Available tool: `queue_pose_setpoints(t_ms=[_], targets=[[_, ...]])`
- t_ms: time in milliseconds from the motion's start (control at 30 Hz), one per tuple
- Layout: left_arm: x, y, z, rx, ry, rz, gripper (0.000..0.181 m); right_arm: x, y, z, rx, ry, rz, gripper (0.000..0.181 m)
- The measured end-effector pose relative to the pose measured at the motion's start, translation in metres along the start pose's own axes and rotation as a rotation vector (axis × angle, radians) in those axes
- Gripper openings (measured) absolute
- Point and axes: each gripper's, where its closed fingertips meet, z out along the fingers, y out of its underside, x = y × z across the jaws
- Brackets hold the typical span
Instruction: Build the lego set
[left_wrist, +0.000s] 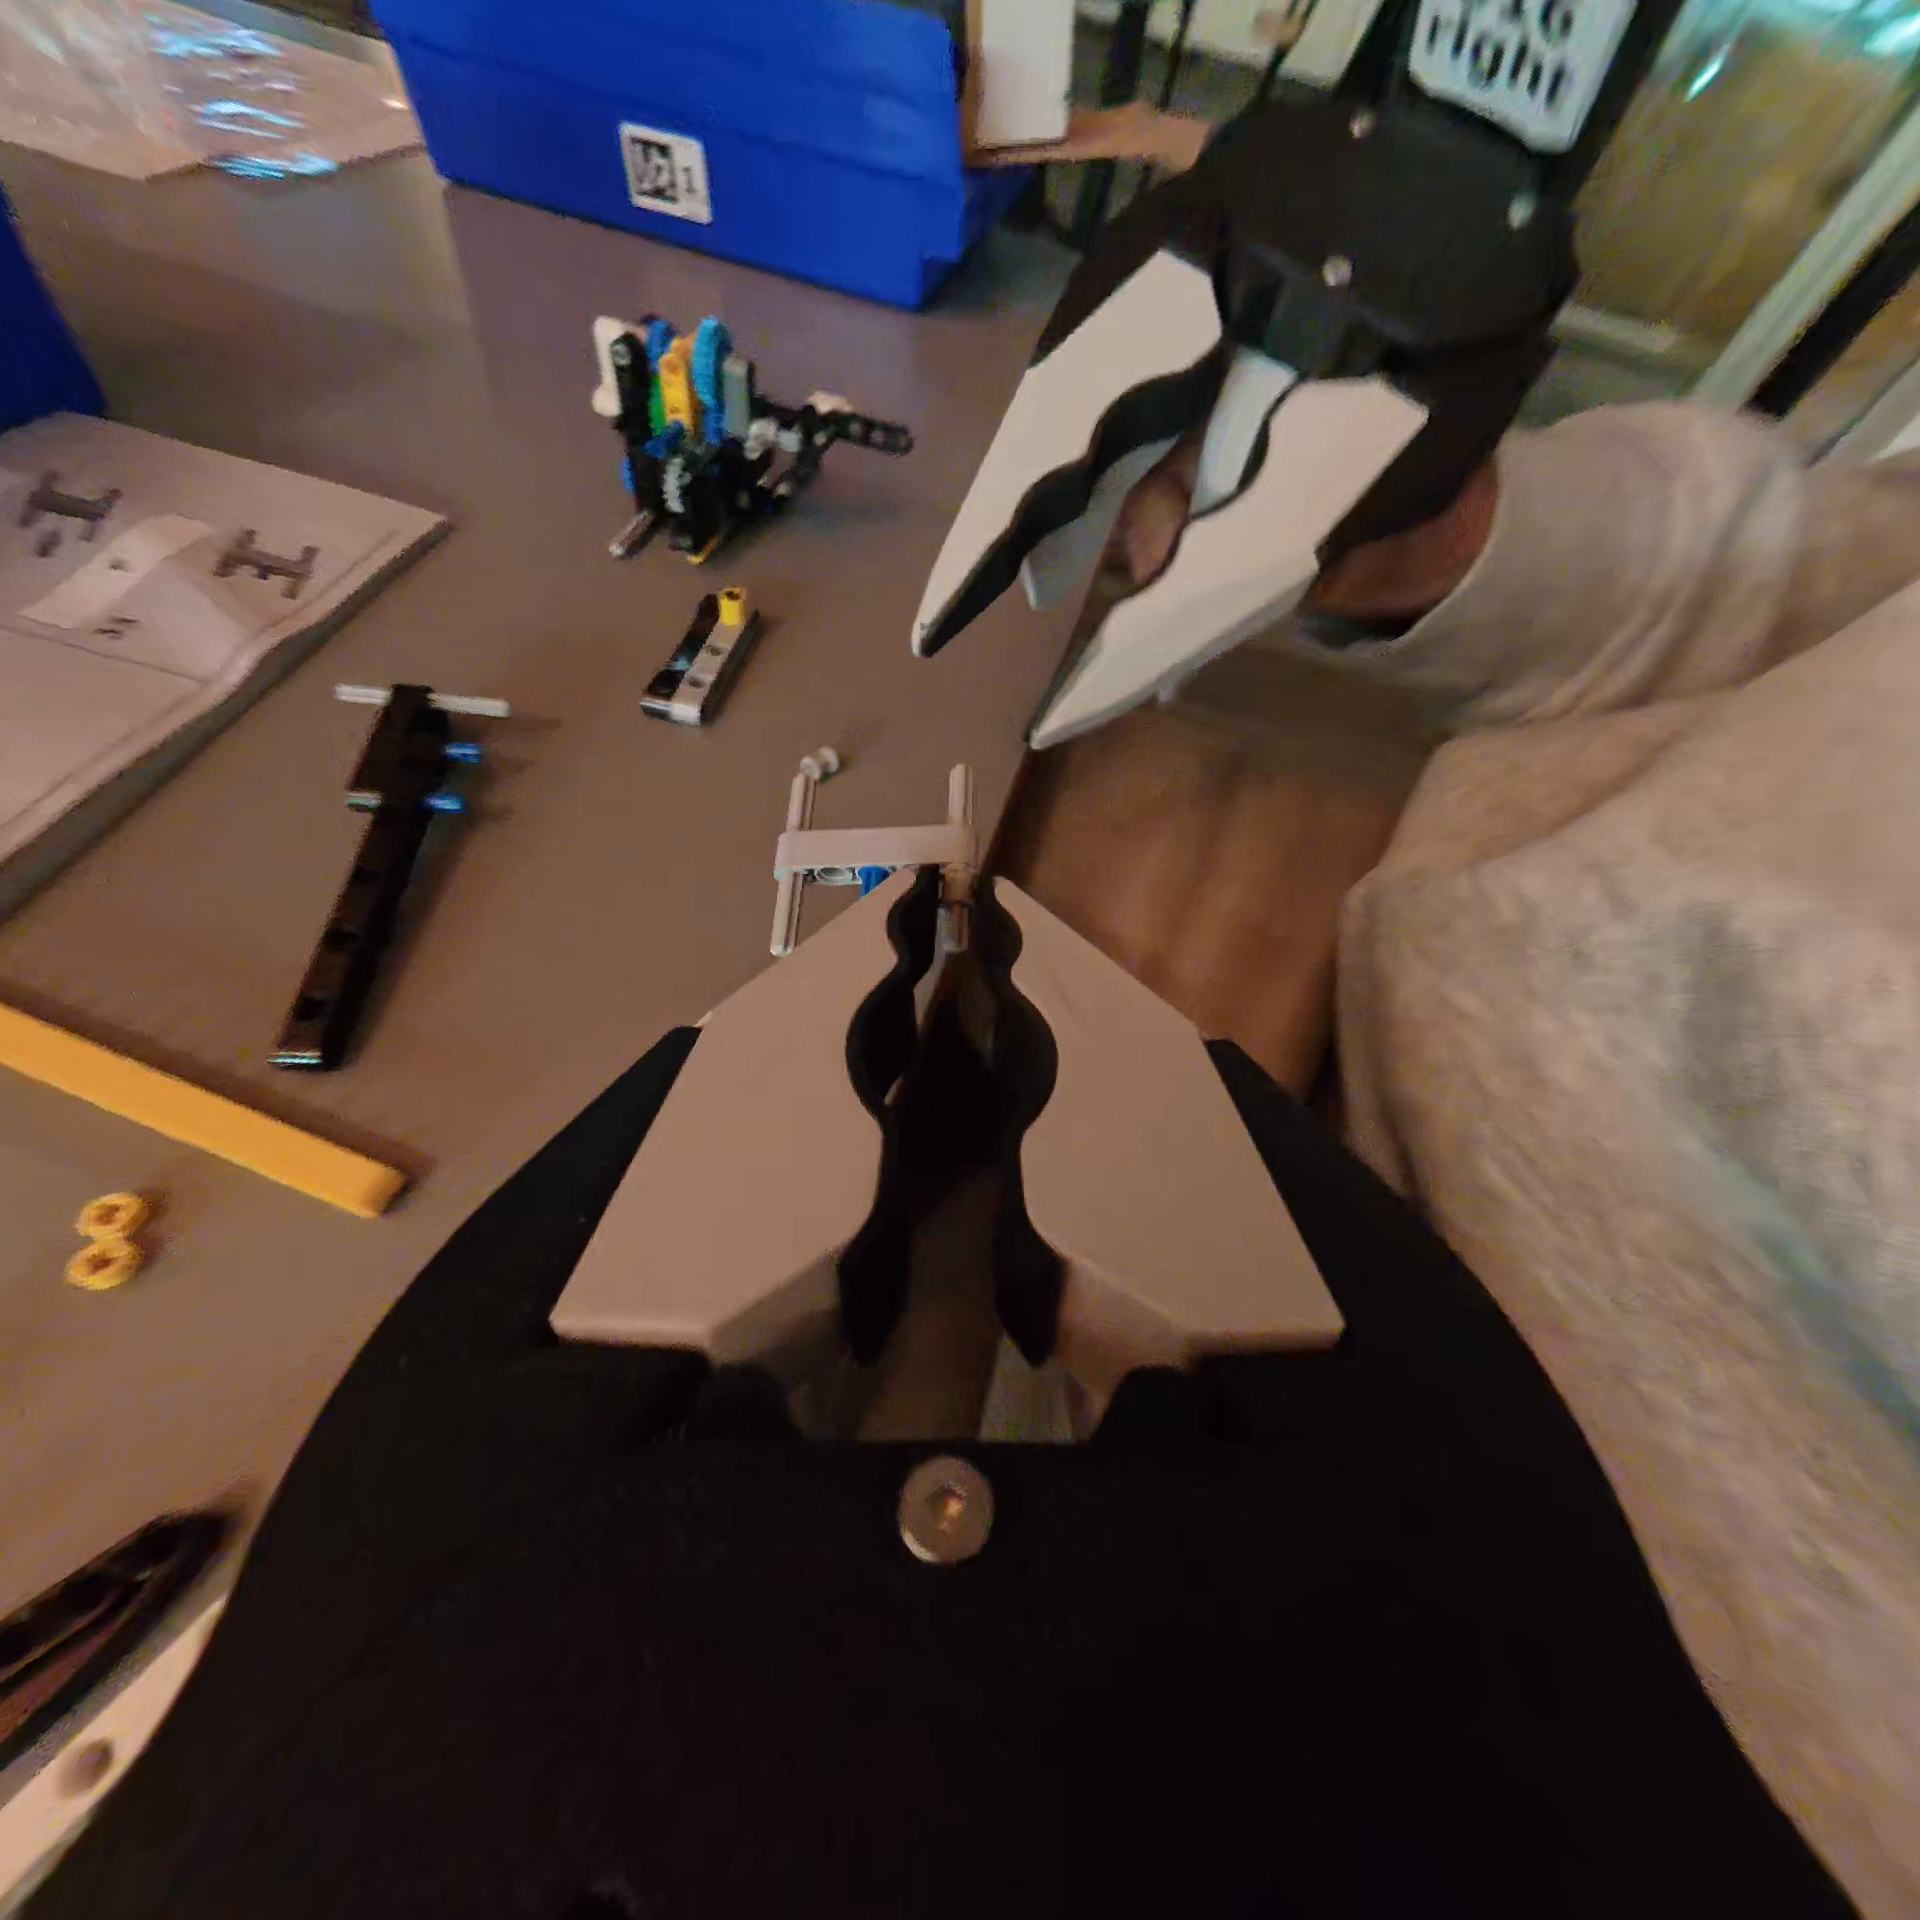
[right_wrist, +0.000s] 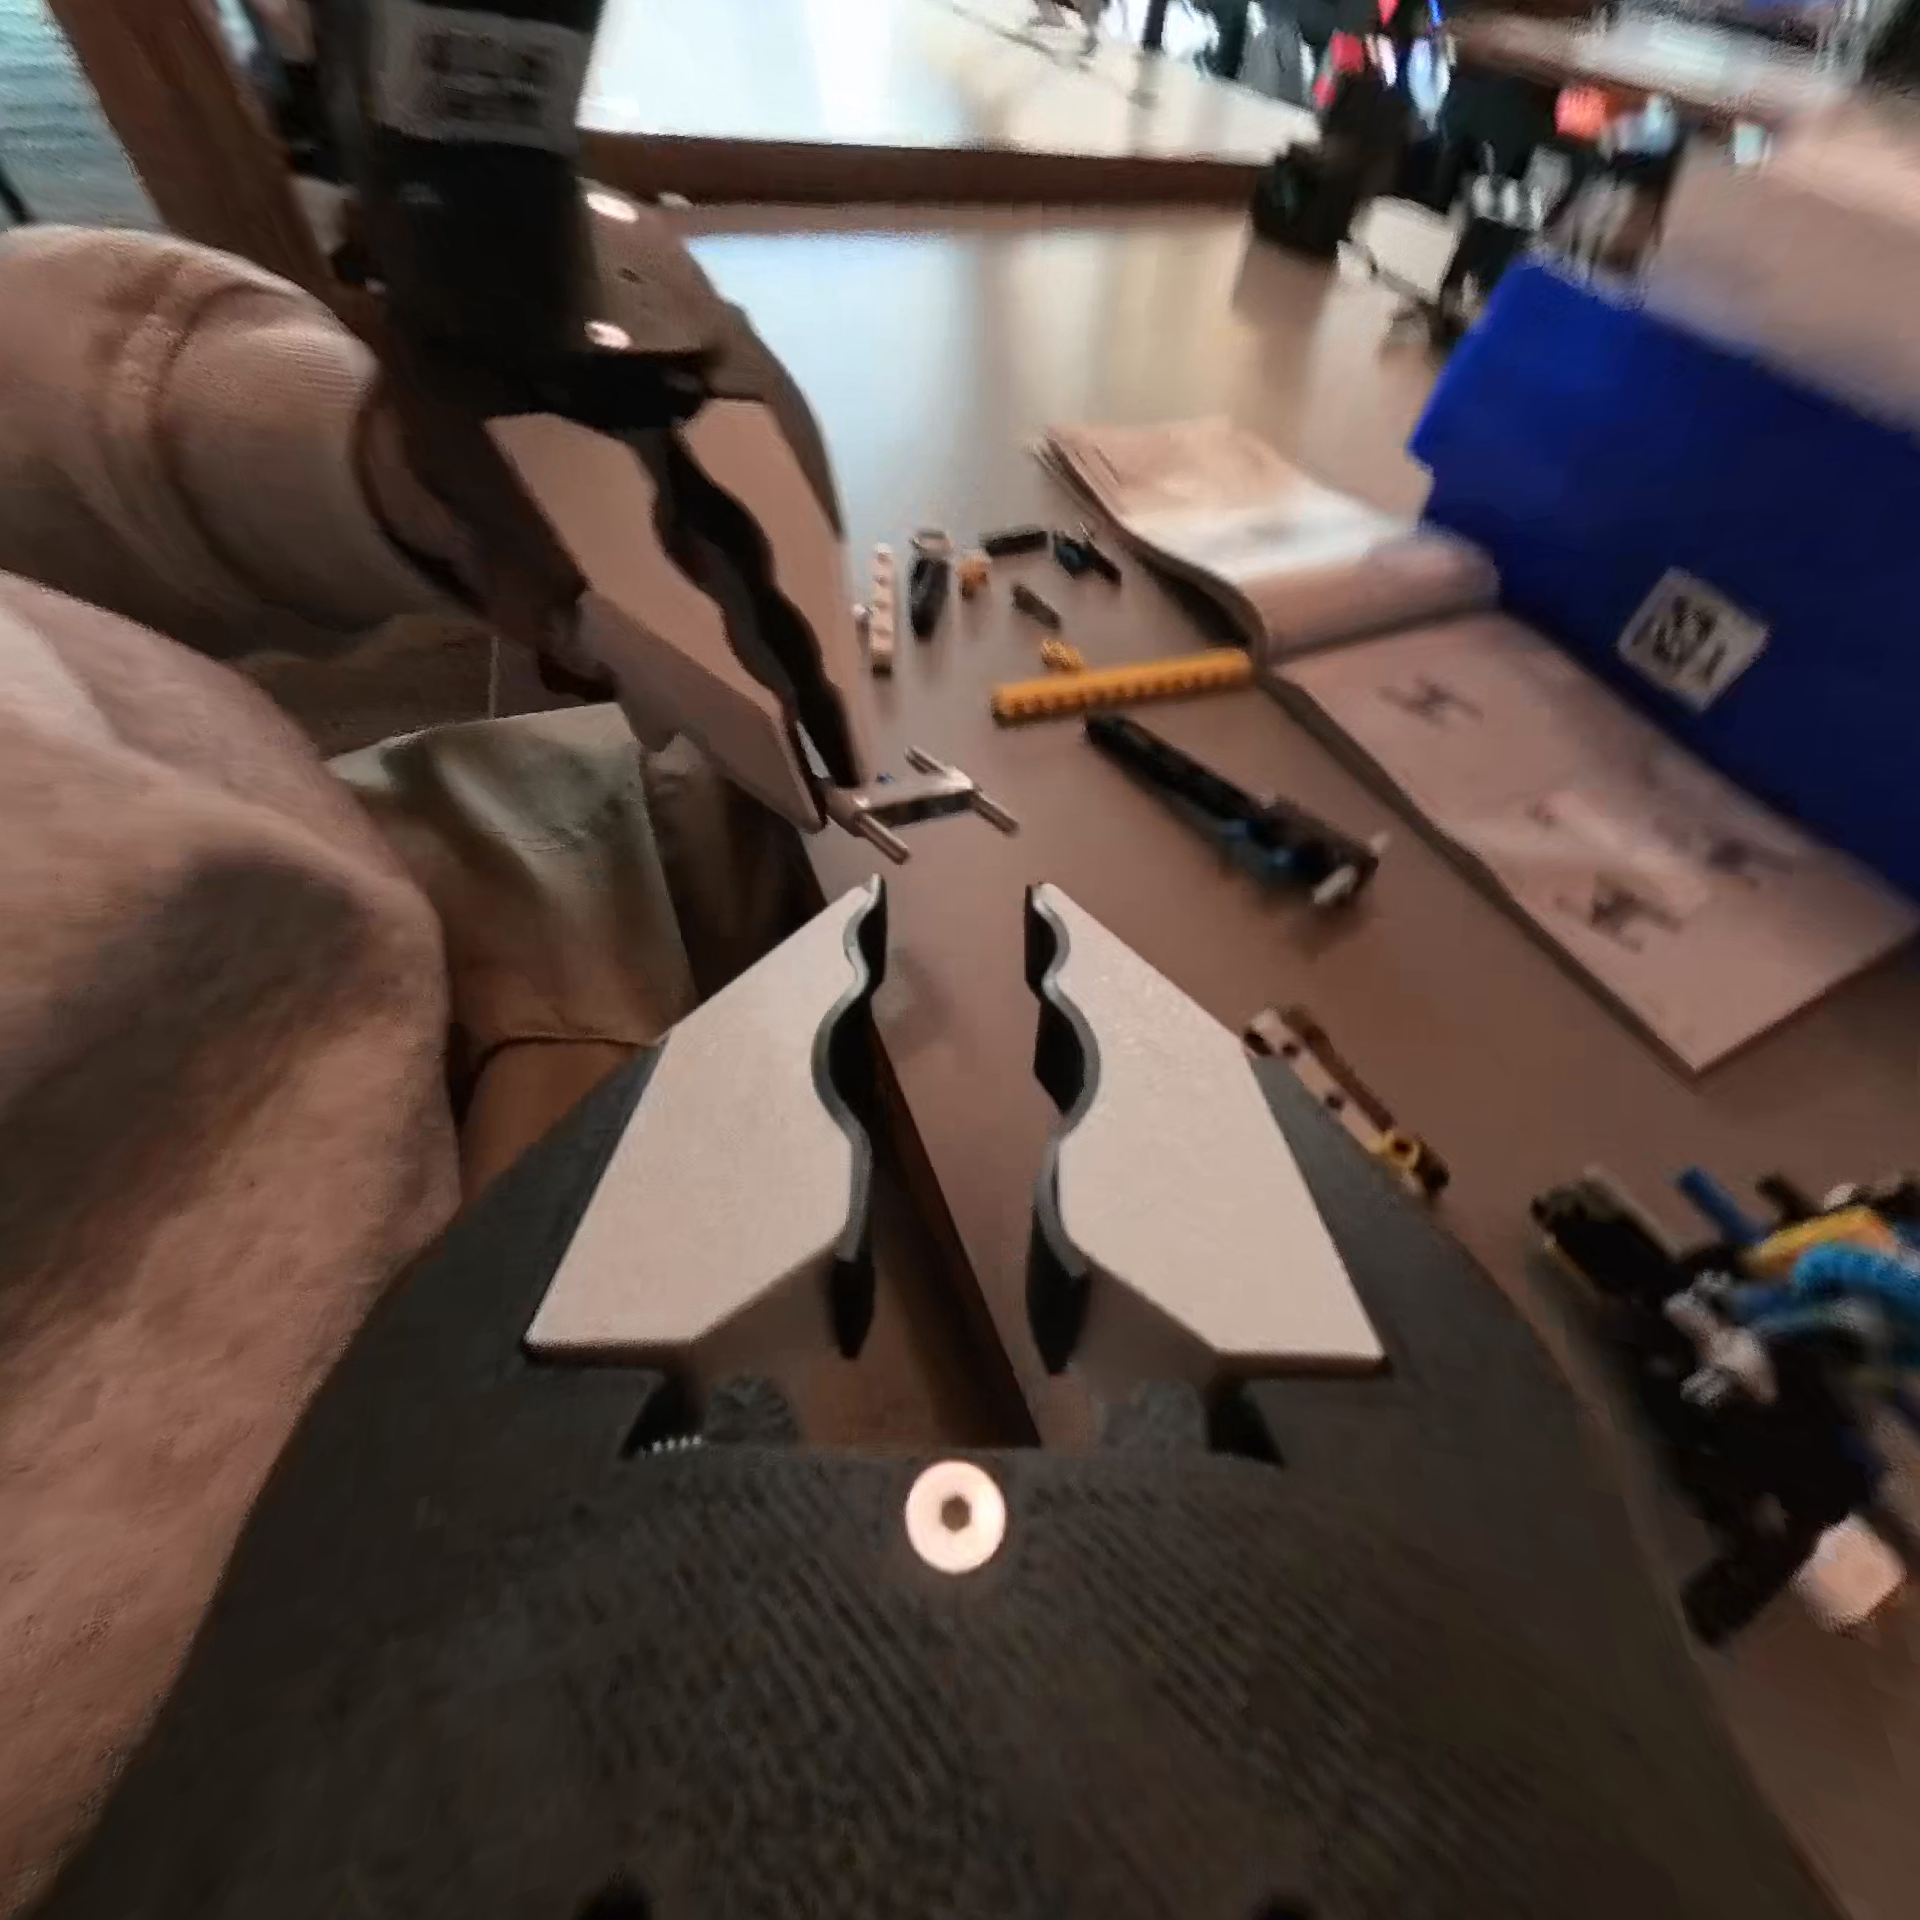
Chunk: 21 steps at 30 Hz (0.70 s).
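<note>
My left gripper (left_wrist: 954, 902) is shut on a small grey lego piece (left_wrist: 878, 844), a flat beam with two thin axles through it, held over the table's edge. The same piece (right_wrist: 920, 802) shows in the right wrist view at the tip of the left gripper (right_wrist: 831, 800). My right gripper (right_wrist: 954, 909) is open and empty, just below that piece; it also shows in the left wrist view (left_wrist: 982, 691), above and right of the piece. A multicoloured lego assembly (left_wrist: 707, 431) stands on the table farther in.
On the grey table (left_wrist: 582, 623) lie a long black beam with blue pins (left_wrist: 374, 862), a short black-and-yellow block (left_wrist: 704, 657), a yellow beam (left_wrist: 208, 1117), two yellow rings (left_wrist: 106, 1242) and an open instruction booklet (left_wrist: 156, 603). Blue bins (left_wrist: 727, 125) stand behind. A person's light sleeve (left_wrist: 1621, 935) is at right. One gripper's finger ends stand about 4 centimetres off the other's. From the right gripper's tips to the multicoloured lego assembly (left_wrist: 707, 431) is close to 15 centimetres. Seen from the right wrist view (right_wrist: 1749, 1284) as well.
</note>
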Motion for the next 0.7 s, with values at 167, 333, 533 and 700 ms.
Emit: queue_pose_setpoints(t_ms=[167,333,533,700], targets=[[0.016,-0.010,-0.005,0.052,0.167,-0.150,0.004,-0.022,-0.017,0.001,0.020,0.080,-0.378,0.018],[0.021,-0.008,-0.004,0.035,0.207,-0.175,0.003,-0.030,-0.013,0.009,-0.036,0.170,-0.642,0.014],[0.025,-0.004,-0.002,0.008,0.223,-0.167,0.003,-0.034,-0.008,0.013,-0.052,0.168,-0.708,0.013],[0.023,-0.004,-0.002,0.014,0.202,-0.147,0.008,-0.036,-0.003,0.014,-0.073,0.131,-0.674,0.006]])
